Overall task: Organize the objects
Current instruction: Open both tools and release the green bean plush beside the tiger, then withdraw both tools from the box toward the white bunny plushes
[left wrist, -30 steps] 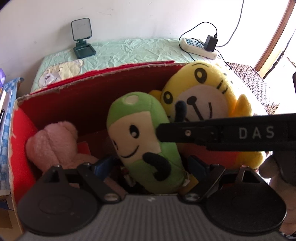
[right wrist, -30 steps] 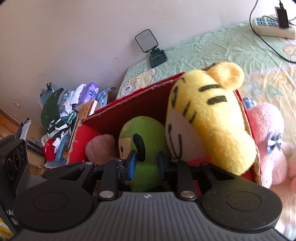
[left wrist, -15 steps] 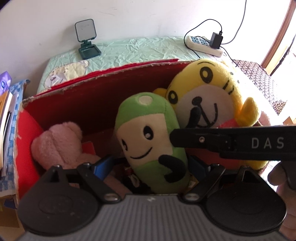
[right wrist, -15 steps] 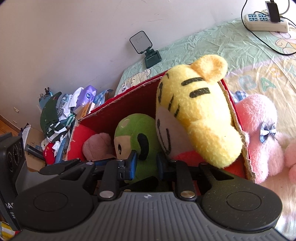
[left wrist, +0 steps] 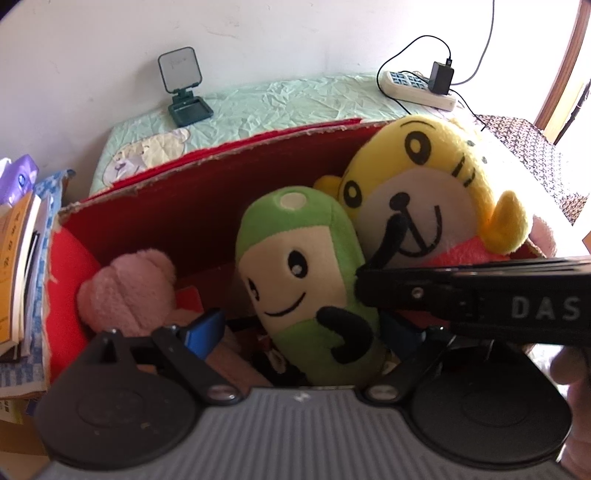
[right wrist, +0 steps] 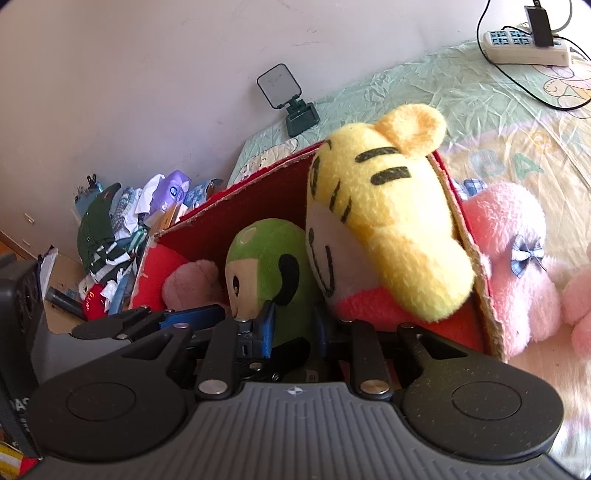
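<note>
Three plush toys, a green one (left wrist: pixel 310 284), a yellow tiger (left wrist: pixel 424 192) and a dusty-pink bear (left wrist: pixel 129 291), sit in the red cardboard box (left wrist: pixel 177 206), the left gripper (left wrist: pixel 306 332) spread wide around the green toy, the right gripper (right wrist: pixel 293 325) narrow by it, while a fluffy pink plush (right wrist: pixel 517 258) waits outside on the bed (right wrist: pixel 461 96).

"DAS" shows on the right tongs (left wrist: pixel 369 291).

Ahead of the tongs, a plain white wall (left wrist: pixel 277 33) backs a mint-green printed sheet (left wrist: pixel 295 103) (much creased); bright daylight (left wrist: pixel 580 110) floods in far right.
</note>
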Tool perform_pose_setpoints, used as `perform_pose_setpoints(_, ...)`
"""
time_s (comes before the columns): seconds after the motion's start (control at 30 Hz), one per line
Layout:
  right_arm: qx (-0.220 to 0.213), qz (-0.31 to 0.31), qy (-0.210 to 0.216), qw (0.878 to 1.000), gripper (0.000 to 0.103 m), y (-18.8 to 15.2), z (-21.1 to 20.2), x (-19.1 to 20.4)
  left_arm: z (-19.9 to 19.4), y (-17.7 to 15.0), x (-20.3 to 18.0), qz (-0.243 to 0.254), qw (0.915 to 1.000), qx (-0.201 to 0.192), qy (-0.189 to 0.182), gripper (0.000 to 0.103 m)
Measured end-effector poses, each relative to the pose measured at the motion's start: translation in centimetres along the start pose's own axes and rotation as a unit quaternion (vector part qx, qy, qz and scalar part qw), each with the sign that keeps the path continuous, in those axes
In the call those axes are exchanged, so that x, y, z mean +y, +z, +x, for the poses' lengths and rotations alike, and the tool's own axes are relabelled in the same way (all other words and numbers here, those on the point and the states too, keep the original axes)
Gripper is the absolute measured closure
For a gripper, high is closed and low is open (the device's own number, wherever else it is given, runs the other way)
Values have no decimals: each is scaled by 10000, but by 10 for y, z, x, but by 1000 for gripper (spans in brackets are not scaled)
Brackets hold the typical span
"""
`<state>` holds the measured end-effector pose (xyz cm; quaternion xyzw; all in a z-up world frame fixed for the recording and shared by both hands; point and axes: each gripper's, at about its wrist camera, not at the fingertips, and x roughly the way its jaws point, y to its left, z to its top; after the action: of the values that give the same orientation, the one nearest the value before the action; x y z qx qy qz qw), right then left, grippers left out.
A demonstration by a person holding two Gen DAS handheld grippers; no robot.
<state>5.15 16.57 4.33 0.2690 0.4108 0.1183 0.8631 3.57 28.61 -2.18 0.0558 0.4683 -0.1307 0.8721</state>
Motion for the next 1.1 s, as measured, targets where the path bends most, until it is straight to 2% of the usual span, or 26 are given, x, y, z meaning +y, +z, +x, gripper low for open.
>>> perform_pose_setpoints(0.53, -360, -51, 162, 9992, 77, -11, -34, -9, -14, -4, -11, -238, 9974, -39, 674, 11)
perform_pose_setpoints(0.77, -359, -121, 462, 9982, 74, -12, -46, -17, -28, -7, -23, -238, 9944, -91, 1029, 11)
perform_pose_setpoints(1.1, -233, -319, 866, 9955, 74, -11, -65, -29, -43, -11, -46, -444, 9903, -128, 1313, 11)
